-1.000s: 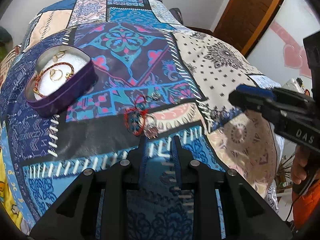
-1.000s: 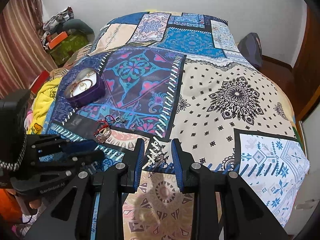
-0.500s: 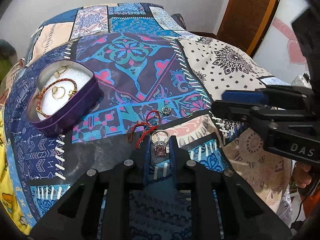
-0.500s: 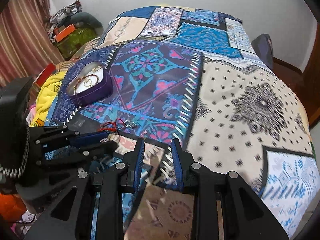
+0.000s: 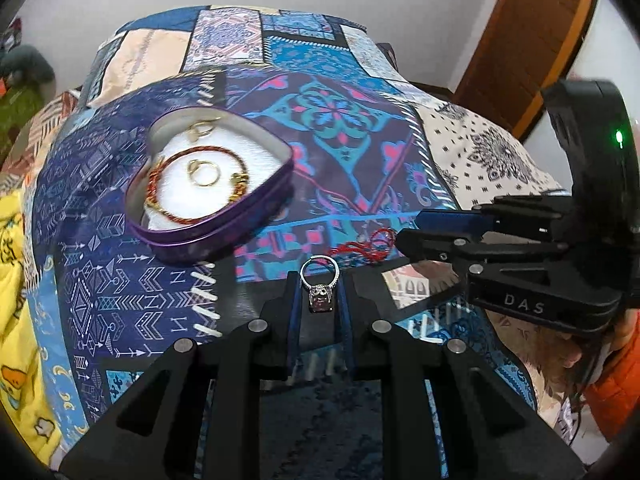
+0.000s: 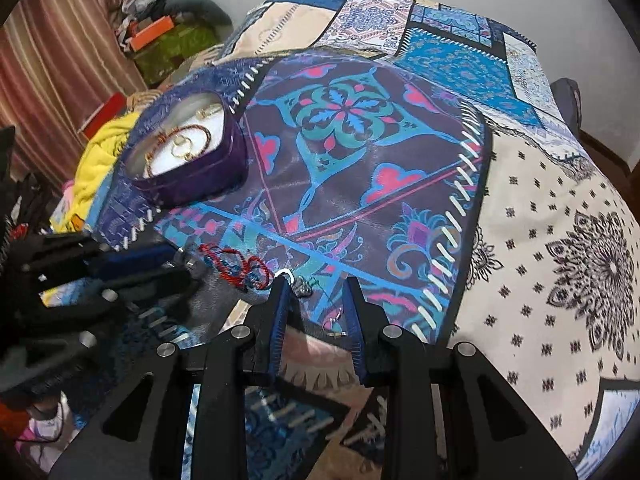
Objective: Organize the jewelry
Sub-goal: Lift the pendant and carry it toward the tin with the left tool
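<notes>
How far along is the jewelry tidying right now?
Done: the purple heart-shaped tin already holds a red-and-gold braided bracelet and gold rings. In hand: the left hand-held gripper grips a silver ring with a pink stone. Left: the red cord bracelet and small silver pieces by the open right hand-held gripper.

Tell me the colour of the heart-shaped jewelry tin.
Purple outside, with a white lining, seen best in the left wrist view: jewelry tin.

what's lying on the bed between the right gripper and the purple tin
The red cord bracelet lies between the right gripper and the purple tin in the right wrist view.
</notes>
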Demonstrator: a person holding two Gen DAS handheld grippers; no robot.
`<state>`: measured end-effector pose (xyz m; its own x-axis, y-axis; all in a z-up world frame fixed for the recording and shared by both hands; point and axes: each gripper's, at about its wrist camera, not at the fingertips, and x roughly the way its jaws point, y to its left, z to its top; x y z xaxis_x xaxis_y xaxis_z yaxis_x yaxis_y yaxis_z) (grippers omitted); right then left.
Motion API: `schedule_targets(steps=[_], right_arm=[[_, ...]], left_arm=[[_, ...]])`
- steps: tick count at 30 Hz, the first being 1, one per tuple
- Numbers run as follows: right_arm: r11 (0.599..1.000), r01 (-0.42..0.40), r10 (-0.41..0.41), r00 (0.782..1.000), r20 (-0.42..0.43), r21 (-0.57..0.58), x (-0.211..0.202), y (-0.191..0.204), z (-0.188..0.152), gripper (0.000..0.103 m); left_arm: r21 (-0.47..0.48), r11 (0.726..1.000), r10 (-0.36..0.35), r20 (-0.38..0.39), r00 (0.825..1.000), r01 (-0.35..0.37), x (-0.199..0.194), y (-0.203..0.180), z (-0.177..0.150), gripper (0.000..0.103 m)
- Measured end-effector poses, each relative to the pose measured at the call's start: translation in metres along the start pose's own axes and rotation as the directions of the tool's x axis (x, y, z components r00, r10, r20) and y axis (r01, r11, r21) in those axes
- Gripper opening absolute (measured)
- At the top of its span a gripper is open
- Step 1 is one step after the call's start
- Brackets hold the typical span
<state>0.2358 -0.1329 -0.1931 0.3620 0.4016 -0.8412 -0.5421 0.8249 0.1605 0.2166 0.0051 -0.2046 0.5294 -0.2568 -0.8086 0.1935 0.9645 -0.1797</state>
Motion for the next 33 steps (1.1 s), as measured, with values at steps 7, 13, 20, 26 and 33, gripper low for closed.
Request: schedule_targets(steps=[7, 13, 20, 26, 33], right_arm=[[1.0, 0.007, -0.007, 1.0, 0.01, -0.002, 0.0, 0.001, 0.0, 0.018], [0.999, -0.009, 0.008, 1.0, 0.021, 0.031, -0.005, -0.003, 0.001, 0.01], [0.999, -0.001, -0.002, 0.998, 0.07, 0.048, -0.027, -0.002, 0.002, 0.01], [0.998, 0.017, -0.024, 0.991, 0.128, 0.054, -0.051, -0.001, 0.005, 0.01], [0.997, 0.024, -0.036, 0.987, 0.158, 0.079, -0.066, -0.007, 0.0, 0.01]], left_arm=[[-0.002, 1.0, 0.003, 0.012, 1.0, -0.003, 0.001, -0.001, -0.001, 0.017], [0.003, 1.0, -0.011, 0.009, 1.0, 0.011, -0.004, -0.005, 0.0, 0.017], [0.022, 1.0, -0.015, 0.046, 0.999, 0.014, -0.027, -0.013, 0.004, 0.006], [0.017, 1.0, -0.007, 0.049, 0.999, 0.006, -0.037, -0.014, 0.004, 0.006], [0.04, 0.999, -0.021, -0.029, 0.999, 0.023, -0.019, -0.023, -0.004, 0.011]])
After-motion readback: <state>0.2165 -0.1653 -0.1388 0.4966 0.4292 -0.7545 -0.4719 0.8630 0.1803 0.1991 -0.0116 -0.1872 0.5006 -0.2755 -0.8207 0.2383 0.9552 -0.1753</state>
